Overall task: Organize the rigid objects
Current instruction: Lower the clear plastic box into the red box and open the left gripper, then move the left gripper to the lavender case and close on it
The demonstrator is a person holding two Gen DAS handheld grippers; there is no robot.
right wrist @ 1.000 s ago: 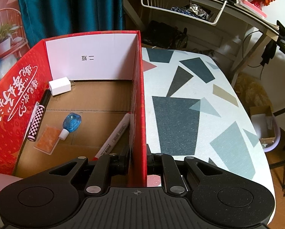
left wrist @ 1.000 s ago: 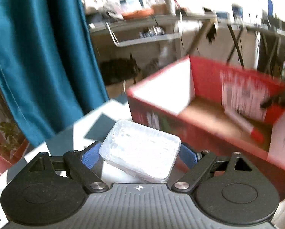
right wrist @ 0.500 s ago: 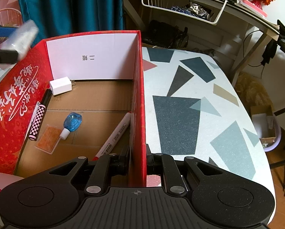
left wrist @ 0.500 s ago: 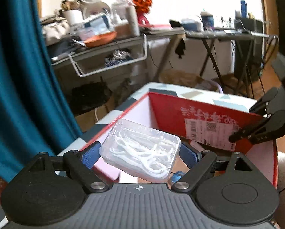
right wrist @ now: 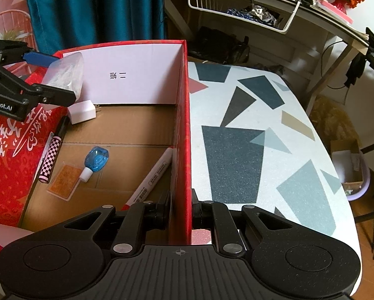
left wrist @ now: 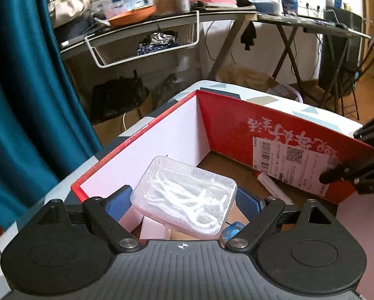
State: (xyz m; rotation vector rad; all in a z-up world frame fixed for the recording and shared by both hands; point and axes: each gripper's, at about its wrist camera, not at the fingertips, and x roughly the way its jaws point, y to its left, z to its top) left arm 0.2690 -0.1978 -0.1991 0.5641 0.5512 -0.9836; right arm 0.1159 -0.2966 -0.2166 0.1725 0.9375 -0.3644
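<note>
My left gripper [left wrist: 184, 200] is shut on a clear plastic box of white floss picks [left wrist: 184, 196] and holds it above the left rim of the open red cardboard box [left wrist: 237, 125]. It also shows in the right wrist view [right wrist: 54, 80] with the clear box [right wrist: 64, 73] over the red box [right wrist: 184, 130]. My right gripper [right wrist: 180, 212] is shut on the red box's right wall. Inside lie a white marker [right wrist: 152, 175], a blue correction tape [right wrist: 95, 160], a checkered pen [right wrist: 50, 155], an orange card [right wrist: 64, 181] and a white charger [right wrist: 82, 111].
The box stands on a white table with dark geometric shapes [right wrist: 249, 137]. A teal curtain [left wrist: 24, 87] hangs at the left. A cluttered desk with a wire basket [left wrist: 147, 42] stands behind the table.
My left gripper has carried the clear box rightward from beside the red box to over its left rim. My right gripper has kept still on the box wall.
</note>
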